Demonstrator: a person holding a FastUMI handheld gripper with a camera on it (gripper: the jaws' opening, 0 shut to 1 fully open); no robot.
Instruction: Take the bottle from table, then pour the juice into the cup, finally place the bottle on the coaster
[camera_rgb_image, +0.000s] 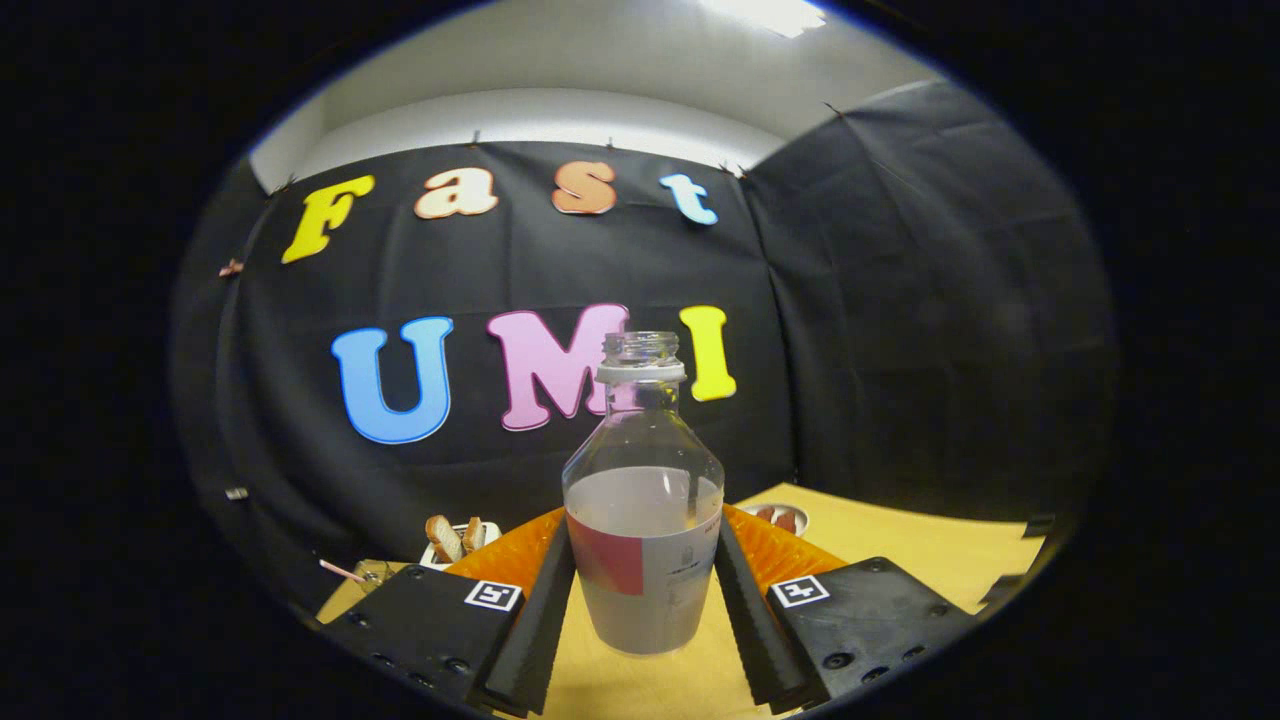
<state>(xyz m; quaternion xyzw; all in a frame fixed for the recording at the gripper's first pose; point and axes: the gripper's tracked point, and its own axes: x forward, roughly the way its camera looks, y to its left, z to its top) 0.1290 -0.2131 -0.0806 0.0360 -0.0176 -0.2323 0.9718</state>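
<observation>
Gripper (645, 590) clamped on uncapped bottle (643, 520), both fingers against sides. Bottle upright, lifted above desk (900, 545), roughly half full.

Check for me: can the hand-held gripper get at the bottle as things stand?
Probably yes. The bottle stands upright between the fingers of the hand-held gripper, both looking pressed on its sides, nothing in the way.

I see the open bottle (643, 500) upright between my gripper (645, 590) fingers, pressed on both sides, blocking the way ahead. Left beyond the bottle a small dish of bread (455, 538) sits; right beyond it, a small bowl (782, 518). Further right, the table (900, 545) lies bare.
</observation>
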